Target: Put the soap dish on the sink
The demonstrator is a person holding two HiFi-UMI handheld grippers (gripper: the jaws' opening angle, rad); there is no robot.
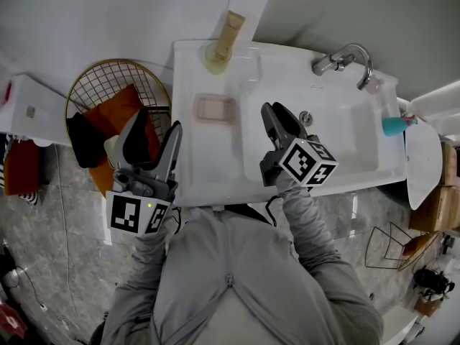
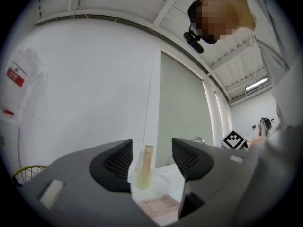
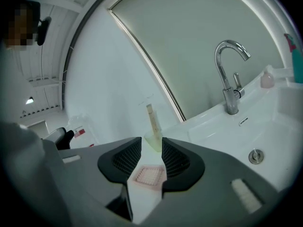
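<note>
Soap dish (image 1: 215, 108) is sitting flat on the left ledge of the sink (image 1: 208, 182), so as far as I can tell the job looks pretty much done. Neither tool is holding anything. The left tool (image 1: 159, 121) has its jaws spread wide with only air between them, and the right tool (image 1: 274, 110) has a narrower gap, but it's clearly released too. Both gripper views show the pink dish through that gap, lying on the white ledge out in front, not pinched. From the right tool the dish is just ahead of the tips and a touch to its left. From the left tool it's ahead and off to its right, a bit further out, so the right one is nearer. The dish's long side runs crosswise to the way both tools point, so I'd guess a regrab would mean closing across the short width. Straight past the dish is a cup with a brush (image 1: 219, 52) in it, close enough to bump if anyone overshoots. The faucet (image 1: 345, 57) is well off to the right tool's right.
</note>
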